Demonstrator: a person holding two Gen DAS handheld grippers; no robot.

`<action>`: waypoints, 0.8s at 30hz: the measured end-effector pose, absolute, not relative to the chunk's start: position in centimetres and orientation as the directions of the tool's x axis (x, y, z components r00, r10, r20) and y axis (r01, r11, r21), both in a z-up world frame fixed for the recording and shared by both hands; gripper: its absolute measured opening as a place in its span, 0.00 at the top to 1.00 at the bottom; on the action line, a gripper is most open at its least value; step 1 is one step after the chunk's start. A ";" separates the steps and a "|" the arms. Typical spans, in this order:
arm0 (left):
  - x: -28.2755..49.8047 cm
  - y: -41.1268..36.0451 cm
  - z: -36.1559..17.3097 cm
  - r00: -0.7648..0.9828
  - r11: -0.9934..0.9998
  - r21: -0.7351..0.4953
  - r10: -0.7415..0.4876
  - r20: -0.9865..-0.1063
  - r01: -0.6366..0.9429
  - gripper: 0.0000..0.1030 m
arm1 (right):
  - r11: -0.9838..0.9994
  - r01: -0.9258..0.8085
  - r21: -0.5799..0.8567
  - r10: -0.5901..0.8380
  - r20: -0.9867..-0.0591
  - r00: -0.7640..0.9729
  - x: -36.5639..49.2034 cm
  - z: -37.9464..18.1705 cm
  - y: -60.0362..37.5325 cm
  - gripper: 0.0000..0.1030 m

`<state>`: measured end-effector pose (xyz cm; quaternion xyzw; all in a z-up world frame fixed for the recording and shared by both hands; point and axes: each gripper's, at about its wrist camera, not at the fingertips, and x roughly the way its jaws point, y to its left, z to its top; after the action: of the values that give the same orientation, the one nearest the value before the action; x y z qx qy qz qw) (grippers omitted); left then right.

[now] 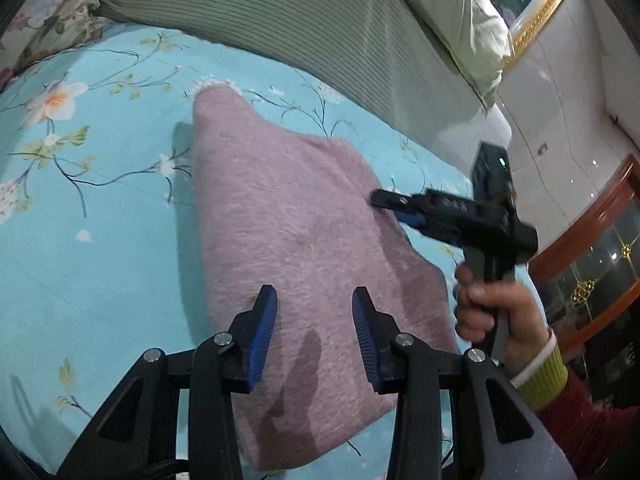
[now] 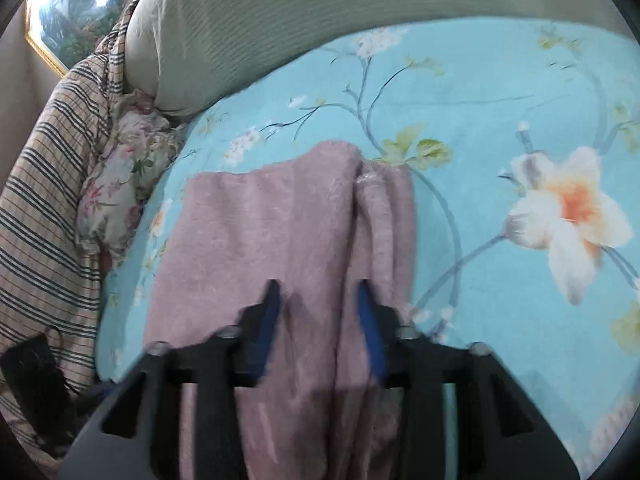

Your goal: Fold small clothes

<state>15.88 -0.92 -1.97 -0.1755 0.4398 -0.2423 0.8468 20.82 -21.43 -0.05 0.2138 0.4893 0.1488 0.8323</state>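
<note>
A fuzzy mauve-pink garment lies on the turquoise floral bedsheet, folded into a long shape that narrows toward the far end. My left gripper hovers open over its near part, blue pads apart with nothing pinched between them. My right gripper, held by a hand, reaches in sideways at the garment's right edge. In the right wrist view the garment shows a raised fold running lengthwise, and the right gripper stands over it, blurred, jaws apart.
A ribbed grey-green cushion borders the bed's far side. A striped cloth and a floral pillow lie along the left of the sheet. A wooden glass cabinet stands beyond the bed at right.
</note>
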 end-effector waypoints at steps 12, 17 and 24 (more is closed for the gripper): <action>16.6 -2.6 -3.8 0.444 0.810 -0.523 -0.584 -0.680 0.264 0.64 | 0.825 0.040 0.564 0.461 -0.711 0.532 21.7 0.6 -25.4 0.99; 16.5 -1.7 -3.9 0.441 0.788 -0.564 -0.610 -0.659 0.247 0.64 | 0.823 -0.020 0.567 0.473 -0.667 0.575 18.7 1.9 -24.8 0.96; 16.0 -1.8 -2.4 0.450 0.787 -0.557 -0.612 -0.650 0.265 0.64 | 0.846 -0.061 0.530 0.468 -0.682 0.563 19.0 1.3 -23.2 0.40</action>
<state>15.96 -1.77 -2.43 -0.1912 0.4528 -0.2642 0.8298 18.99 -23.19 1.29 0.2304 0.4411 0.1549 0.8534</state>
